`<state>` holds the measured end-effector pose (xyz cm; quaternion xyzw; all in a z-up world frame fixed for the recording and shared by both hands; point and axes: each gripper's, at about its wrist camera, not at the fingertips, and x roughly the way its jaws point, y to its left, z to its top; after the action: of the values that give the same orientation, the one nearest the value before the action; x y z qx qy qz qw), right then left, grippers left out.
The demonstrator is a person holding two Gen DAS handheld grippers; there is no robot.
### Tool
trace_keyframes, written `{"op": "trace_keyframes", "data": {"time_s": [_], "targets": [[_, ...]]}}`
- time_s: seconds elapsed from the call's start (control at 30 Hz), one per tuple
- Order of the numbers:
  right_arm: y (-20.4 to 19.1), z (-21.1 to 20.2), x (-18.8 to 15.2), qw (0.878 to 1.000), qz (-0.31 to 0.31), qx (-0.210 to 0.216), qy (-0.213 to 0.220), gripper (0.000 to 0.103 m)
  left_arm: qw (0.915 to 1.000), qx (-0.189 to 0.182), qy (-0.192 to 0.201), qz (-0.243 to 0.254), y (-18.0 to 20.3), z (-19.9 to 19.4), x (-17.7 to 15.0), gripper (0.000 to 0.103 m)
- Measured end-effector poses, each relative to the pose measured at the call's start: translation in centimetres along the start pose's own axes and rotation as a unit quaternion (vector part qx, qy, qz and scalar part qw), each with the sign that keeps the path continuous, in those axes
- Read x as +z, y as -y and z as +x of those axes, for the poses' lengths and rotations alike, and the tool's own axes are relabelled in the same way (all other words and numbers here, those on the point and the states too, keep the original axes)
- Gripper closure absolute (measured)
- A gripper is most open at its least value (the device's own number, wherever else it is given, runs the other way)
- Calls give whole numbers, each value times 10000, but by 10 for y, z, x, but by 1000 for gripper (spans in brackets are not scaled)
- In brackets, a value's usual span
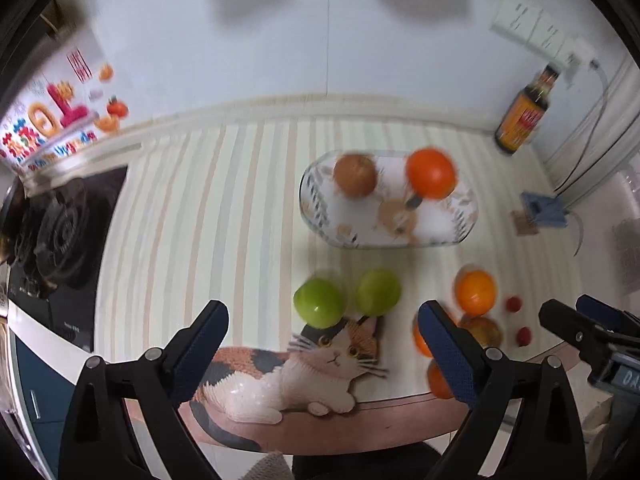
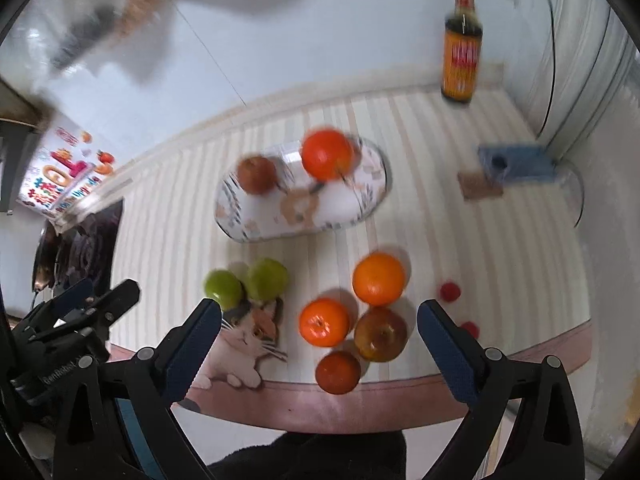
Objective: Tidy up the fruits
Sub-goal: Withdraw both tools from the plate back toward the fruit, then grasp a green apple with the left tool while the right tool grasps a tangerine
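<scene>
Left wrist: my left hand-held gripper (image 1: 322, 344) gapes empty, two green apples (image 1: 346, 296) just ahead of its fingertips.
Right wrist: my right hand-held gripper (image 2: 318, 342), wide open, frames the orange-and-apple cluster (image 2: 354, 320); glass tray (image 2: 240, 228) lies beyond on the tabletop (image 2: 500, 248).

I count two green apples (image 2: 224, 289) (image 2: 268, 279) side by side, four oranges (image 2: 378, 278) (image 2: 324, 322) (image 2: 338, 372) (image 2: 327, 154), one of them on the plate (image 2: 240, 216), two reddish-brown apples (image 2: 381, 334) (image 2: 257, 174), two small red fruits (image 2: 450, 291) (image 2: 470, 329), and one sauce bottle (image 2: 462, 52).
</scene>
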<state>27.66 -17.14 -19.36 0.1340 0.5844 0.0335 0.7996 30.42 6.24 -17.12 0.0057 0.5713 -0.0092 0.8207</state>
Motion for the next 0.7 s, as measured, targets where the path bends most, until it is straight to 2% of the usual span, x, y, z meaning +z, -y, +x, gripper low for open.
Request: {"op": "trace_keyframes", "data": {"time_s": [0.17, 0.27, 0.37, 0.43, 0.5, 0.57, 0.63, 0.67, 0.7], "targets": [[28, 65, 6, 9979, 342, -196, -518, 3, 9974, 4, -672, -265, -16, 54, -2, 6], [38, 92, 12, 9961, 420, -275, -719, 3, 9908, -130, -1170, -671, -33, 91, 1, 6], [44, 115, 20, 9941, 486, -310, -920, 4, 9826, -309, -1486, -1076, -45, 116, 3, 6], [49, 127, 24, 9926, 539, -289, -1048, 9, 9755, -454, -1697, -1328, -51, 135, 4, 6], [51, 136, 28, 9912, 551, -356, -1146, 12, 9710, -559, -1834, -1428, -52, 149, 5, 6], [54, 143, 29, 9903, 590, -389, -1197, 13, 9687, -595, -1925, -1452, -51, 159, 6, 12], [55, 150, 30, 9888, 608, -410, -1297, 13, 9671, -611, -2022, -1417, -46, 170, 5, 25], [56, 153, 30, 9884, 630, -397, -1321, 13, 9667, -635, -2036, -1417, -46, 173, 4, 28], [57, 157, 31, 9881, 635, -401, -1344, 13, 9659, -749, -1989, -1478, -45, 175, 4, 35]]}}
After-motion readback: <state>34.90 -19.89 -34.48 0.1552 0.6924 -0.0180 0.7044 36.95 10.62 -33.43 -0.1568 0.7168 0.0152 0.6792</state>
